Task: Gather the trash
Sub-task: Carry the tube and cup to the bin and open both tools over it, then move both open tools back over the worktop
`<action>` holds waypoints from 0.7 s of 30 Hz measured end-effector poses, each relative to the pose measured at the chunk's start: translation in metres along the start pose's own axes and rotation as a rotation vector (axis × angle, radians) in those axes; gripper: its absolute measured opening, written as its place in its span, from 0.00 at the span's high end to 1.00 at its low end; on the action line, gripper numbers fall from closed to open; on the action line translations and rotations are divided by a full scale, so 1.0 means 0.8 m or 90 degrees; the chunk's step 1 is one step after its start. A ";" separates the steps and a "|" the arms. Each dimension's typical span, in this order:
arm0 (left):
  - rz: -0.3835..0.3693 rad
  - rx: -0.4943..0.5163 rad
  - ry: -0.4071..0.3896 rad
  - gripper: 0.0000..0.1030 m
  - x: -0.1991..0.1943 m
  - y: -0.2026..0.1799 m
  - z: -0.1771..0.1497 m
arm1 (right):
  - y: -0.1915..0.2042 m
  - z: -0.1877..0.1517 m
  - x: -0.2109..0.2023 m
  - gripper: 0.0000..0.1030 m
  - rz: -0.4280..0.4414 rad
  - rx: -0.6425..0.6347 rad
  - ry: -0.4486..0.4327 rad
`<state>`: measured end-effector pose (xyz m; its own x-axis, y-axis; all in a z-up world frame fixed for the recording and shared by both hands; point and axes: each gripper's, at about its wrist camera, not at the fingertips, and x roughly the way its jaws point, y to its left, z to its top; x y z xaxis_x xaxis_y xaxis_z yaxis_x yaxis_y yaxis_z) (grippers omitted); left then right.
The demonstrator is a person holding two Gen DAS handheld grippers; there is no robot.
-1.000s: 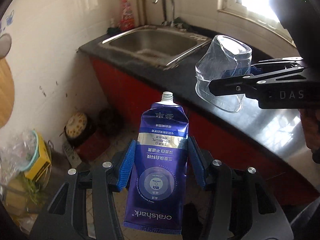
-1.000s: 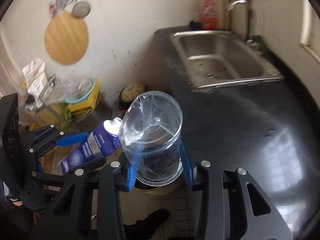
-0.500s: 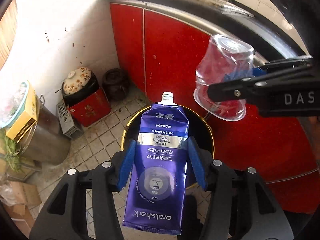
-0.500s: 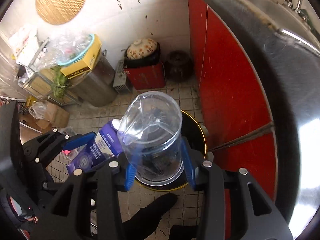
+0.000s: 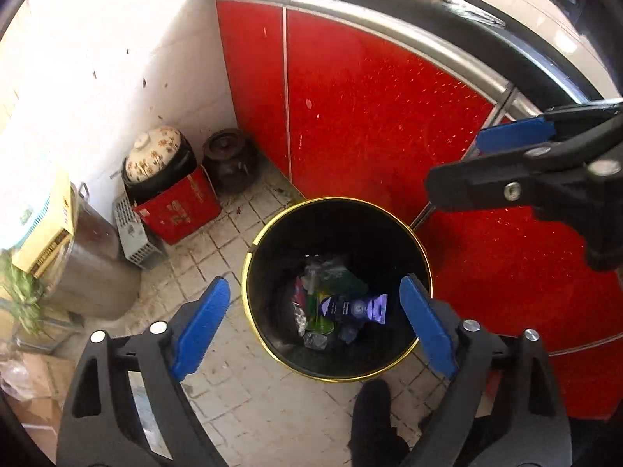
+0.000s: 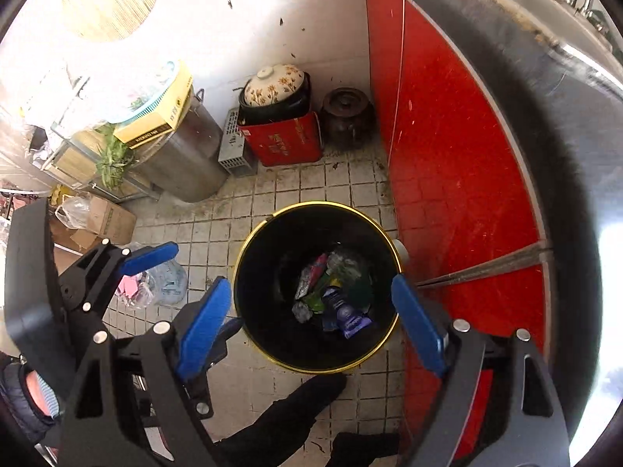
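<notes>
A black trash bin with a gold rim (image 5: pixel 249 257) (image 6: pixel 317 204) stands on the tiled floor, right under both grippers. The purple toothpaste tube (image 5: pixel 354 309) (image 6: pixel 350 317) lies inside it on other wrappers. Something clear (image 6: pixel 342 260) lies among them; I cannot tell if it is the plastic cup. My left gripper (image 5: pixel 314 325) (image 6: pixel 183 292) hangs over the bin, its jaws opening with nothing between them. My right gripper (image 6: pixel 311 327) (image 5: pixel 459 163) is beside it, also opening and empty.
Red cabinet doors (image 5: pixel 370 116) under the counter stand just behind the bin. A dark clay jar (image 5: pixel 229 159), a flowered-lid pot on a red box (image 5: pixel 175 198) and a steel pot (image 5: pixel 93 268) crowd the corner. A person's black shoe (image 6: pixel 296 408) is by the bin.
Both grippers have let go: the tube has left the left jaws and the clear cup the right ones. The tube now lies in the bin. Earlier both hands came down from counter height.
</notes>
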<state>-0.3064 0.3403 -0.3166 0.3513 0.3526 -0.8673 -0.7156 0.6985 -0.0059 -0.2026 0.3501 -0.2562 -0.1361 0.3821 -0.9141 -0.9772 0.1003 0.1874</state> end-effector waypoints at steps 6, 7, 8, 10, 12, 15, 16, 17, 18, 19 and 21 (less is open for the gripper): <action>0.029 0.077 -0.024 0.10 -0.071 -0.034 0.023 | -0.010 -0.009 -0.107 0.20 -0.016 0.041 -0.066; 0.037 0.090 -0.031 0.09 -0.087 -0.042 0.031 | -0.014 -0.013 -0.131 0.20 -0.023 0.049 -0.083; 0.043 0.102 -0.037 0.09 -0.101 -0.052 0.039 | -0.023 -0.021 -0.168 0.18 -0.043 0.061 -0.106; 0.036 0.129 -0.055 0.08 -0.133 -0.077 0.058 | -0.037 -0.037 -0.223 0.14 -0.075 0.083 -0.145; 0.023 0.152 -0.077 0.07 -0.157 -0.104 0.077 | -0.057 -0.064 -0.285 0.13 -0.129 0.120 -0.188; -0.041 0.199 -0.102 0.07 -0.188 -0.165 0.106 | -0.095 -0.119 -0.364 0.12 -0.201 0.202 -0.236; -0.069 0.225 -0.111 0.07 -0.197 -0.195 0.115 | -0.112 -0.145 -0.394 0.12 -0.237 0.242 -0.249; -0.094 0.246 -0.120 0.07 -0.205 -0.219 0.121 | -0.124 -0.167 -0.413 0.12 -0.265 0.274 -0.259; -0.123 0.270 -0.128 0.07 -0.213 -0.243 0.127 | -0.137 -0.192 -0.434 0.12 -0.291 0.313 -0.270; -0.158 0.305 -0.136 0.07 -0.221 -0.274 0.134 | -0.148 -0.214 -0.449 0.12 -0.309 0.343 -0.277; -0.204 0.365 -0.152 0.07 -0.237 -0.326 0.139 | -0.170 -0.271 -0.487 0.12 -0.362 0.424 -0.297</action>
<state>-0.1193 0.1601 -0.0952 0.6614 0.1560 -0.7336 -0.1467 0.9861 0.0775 -0.0523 -0.0118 -0.0038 0.5424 0.4257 -0.7243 -0.5665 0.8220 0.0588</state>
